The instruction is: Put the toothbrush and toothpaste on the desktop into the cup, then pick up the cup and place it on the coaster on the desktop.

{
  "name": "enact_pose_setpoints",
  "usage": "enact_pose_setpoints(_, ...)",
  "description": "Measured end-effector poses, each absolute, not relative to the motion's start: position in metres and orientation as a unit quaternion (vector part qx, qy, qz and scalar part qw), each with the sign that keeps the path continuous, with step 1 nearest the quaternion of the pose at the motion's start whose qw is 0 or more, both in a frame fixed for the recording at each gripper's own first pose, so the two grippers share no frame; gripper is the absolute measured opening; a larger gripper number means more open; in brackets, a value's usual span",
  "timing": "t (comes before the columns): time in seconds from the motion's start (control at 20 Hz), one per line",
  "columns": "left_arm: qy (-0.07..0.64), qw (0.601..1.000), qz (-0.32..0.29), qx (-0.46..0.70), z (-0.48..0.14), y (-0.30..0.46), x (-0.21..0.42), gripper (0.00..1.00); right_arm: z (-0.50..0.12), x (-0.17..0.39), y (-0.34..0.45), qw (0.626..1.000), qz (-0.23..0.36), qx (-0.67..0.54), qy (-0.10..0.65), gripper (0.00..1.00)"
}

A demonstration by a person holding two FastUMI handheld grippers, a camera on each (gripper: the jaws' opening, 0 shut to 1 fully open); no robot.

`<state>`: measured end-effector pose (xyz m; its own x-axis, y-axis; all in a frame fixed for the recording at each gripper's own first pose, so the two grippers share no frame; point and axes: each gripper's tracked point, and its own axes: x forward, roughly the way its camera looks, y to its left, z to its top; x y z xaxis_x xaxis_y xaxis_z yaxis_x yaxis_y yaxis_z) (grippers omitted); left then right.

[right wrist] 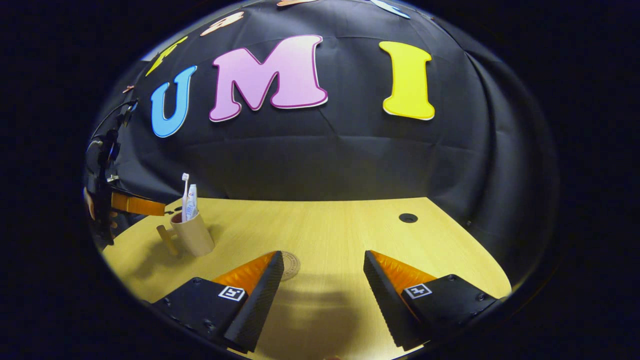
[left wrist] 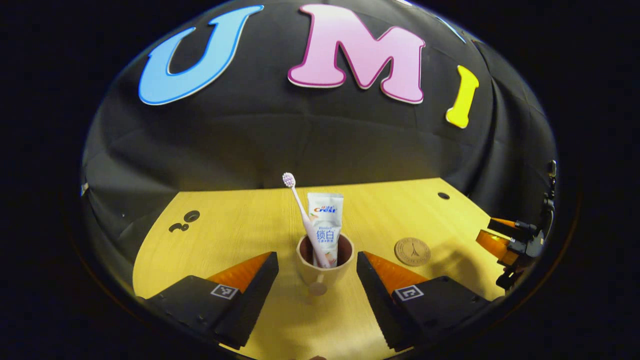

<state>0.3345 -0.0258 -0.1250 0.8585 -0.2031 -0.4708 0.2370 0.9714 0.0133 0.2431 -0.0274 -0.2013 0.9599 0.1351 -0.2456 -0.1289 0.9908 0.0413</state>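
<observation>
A beige cup [left wrist: 309, 272] stands upright on the wooden desk, its handle turned toward me in the left gripper view. A pink toothbrush [left wrist: 300, 205] and a white toothpaste tube [left wrist: 325, 220] stand inside it. My left gripper [left wrist: 316, 258] is open, one finger on either side of the cup and level with its rim. A round brown coaster [left wrist: 412, 251] lies flat to the cup's right. In the right gripper view the cup [right wrist: 194, 234] sits far left, with the left gripper's orange finger [right wrist: 137, 205] beside it. My right gripper [right wrist: 322, 266] is open over the desk. Its left finger hides part of the coaster [right wrist: 291, 265].
The desk [right wrist: 325, 230] has a cable hole [right wrist: 408, 218] near its back right corner and further holes [left wrist: 191, 216] at the back left. The black cloth wall closes off the desk's far edge. The right gripper [left wrist: 507, 240] hangs at the desk's right side.
</observation>
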Motion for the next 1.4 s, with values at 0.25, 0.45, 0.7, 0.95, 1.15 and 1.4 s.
enact_pose_setpoints(0.25, 0.38, 0.913, -0.134, 0.061, -0.164, -0.023, 0.338, 0.98, -0.206, 0.234, -0.063, 0.989, 0.038, 0.031, 0.142, 0.98)
enact_pose_setpoints(0.45, 0.461, 0.869, -0.162, 0.077, -0.195, -0.034, 0.335, 0.98, -0.215, 0.223, -0.102, 0.987, 0.006, 0.036, 0.158, 0.98)
enact_pose_setpoints(0.7, 0.495, 0.848, -0.155, 0.111, -0.218, -0.037, 0.358, 0.97, -0.232, 0.21, -0.15, 0.981, -0.039, 0.048, 0.186, 0.98)
enact_pose_setpoints(0.95, 0.533, 0.82, -0.15, 0.145, -0.231, -0.038, 0.363, 0.72, -0.25, 0.203, -0.175, 0.975, -0.069, 0.059, 0.205, 0.99)
enact_pose_setpoints(1.15, 0.555, 0.807, -0.147, 0.142, -0.235, -0.035, 0.356, 0.56, -0.252, 0.206, -0.172, 0.975, -0.063, 0.054, 0.207, 0.98)
enact_pose_setpoints(1.4, 0.548, 0.814, -0.144, 0.126, -0.234, -0.041, 0.357, 0.3, -0.253, 0.206, -0.161, 0.974, -0.047, 0.05, 0.214, 0.98)
